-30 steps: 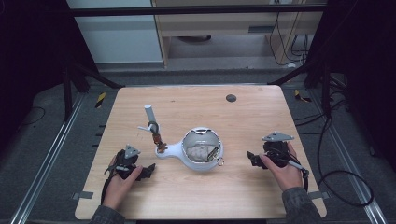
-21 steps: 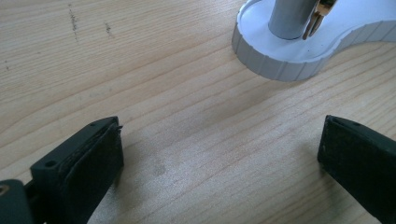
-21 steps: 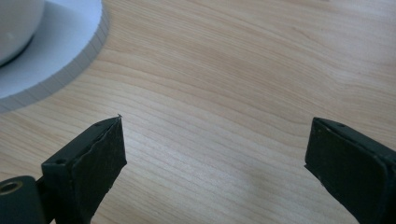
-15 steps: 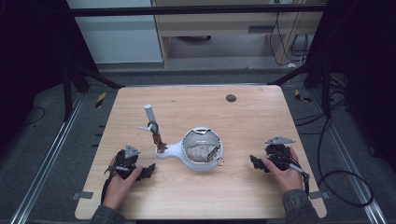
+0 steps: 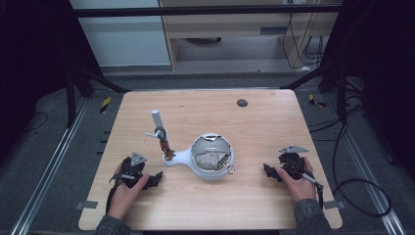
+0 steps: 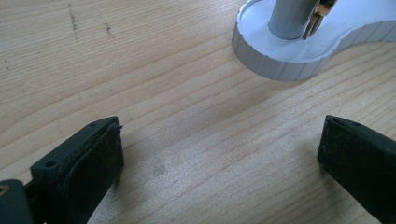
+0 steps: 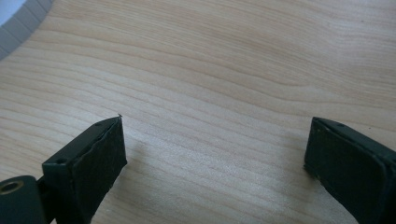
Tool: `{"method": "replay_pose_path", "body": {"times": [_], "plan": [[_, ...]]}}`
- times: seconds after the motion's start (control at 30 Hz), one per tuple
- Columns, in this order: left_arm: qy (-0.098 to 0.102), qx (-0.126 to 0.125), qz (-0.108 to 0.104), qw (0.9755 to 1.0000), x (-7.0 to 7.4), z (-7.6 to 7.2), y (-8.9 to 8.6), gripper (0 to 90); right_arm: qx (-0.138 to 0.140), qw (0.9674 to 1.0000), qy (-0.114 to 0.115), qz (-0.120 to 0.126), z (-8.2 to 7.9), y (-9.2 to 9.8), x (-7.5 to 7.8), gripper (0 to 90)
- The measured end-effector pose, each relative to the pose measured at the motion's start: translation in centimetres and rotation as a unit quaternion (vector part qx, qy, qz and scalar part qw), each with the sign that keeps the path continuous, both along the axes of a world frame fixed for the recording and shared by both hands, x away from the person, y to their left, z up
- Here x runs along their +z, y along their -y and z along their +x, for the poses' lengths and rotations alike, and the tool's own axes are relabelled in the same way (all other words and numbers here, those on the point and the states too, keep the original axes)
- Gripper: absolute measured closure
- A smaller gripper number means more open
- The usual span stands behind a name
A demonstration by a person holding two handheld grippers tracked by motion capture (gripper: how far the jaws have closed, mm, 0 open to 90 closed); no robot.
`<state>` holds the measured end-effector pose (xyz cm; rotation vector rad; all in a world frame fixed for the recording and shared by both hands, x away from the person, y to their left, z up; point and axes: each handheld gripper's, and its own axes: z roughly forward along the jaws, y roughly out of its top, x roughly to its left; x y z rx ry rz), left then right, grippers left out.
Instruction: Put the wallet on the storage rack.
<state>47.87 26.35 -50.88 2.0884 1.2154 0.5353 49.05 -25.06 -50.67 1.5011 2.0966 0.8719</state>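
Note:
A white stand (image 5: 182, 157) lies at the table's middle, its round bowl end (image 5: 211, 155) holding a crumpled pale lump. From its narrow end rises a grey post (image 5: 158, 122) with a brass clip; that base (image 6: 299, 51) shows close in the left gripper view. My left gripper (image 5: 152, 179) rests on the wood left of the stand, jaws open and bare. My right gripper (image 5: 268, 171) sits low on the table right of the bowl, jaws wide apart with bare wood between them; a corner of the white stand (image 7: 14, 21) shows at the right gripper view's top left.
A small dark round spot (image 5: 242, 103) marks the wooden table (image 5: 254, 127) near its far edge. Black frame bars and cables stand around the table's sides. A small ring (image 5: 230, 170) hangs at the bowl's right side.
My right gripper has sunk toward the tabletop, shifting slightly nearer the front edge. The left gripper and the stand have stayed put.

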Motion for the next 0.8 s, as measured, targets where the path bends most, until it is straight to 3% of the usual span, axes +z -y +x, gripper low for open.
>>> {"method": "replay_pose_path", "body": {"times": [0.4,0.8], "plan": [[0.000,0.000,0.000,1.0000,0.00,0.00,0.00,0.0,-0.007,0.9997,0.023,-0.006,-0.01,-0.35,-0.58,1.2],[-0.001,-0.002,0.000,1.0000,0.01,0.10,0.08,0.0,-0.014,0.9996,0.023,-0.004,-0.62,-0.78,-0.58,1.3]]}}
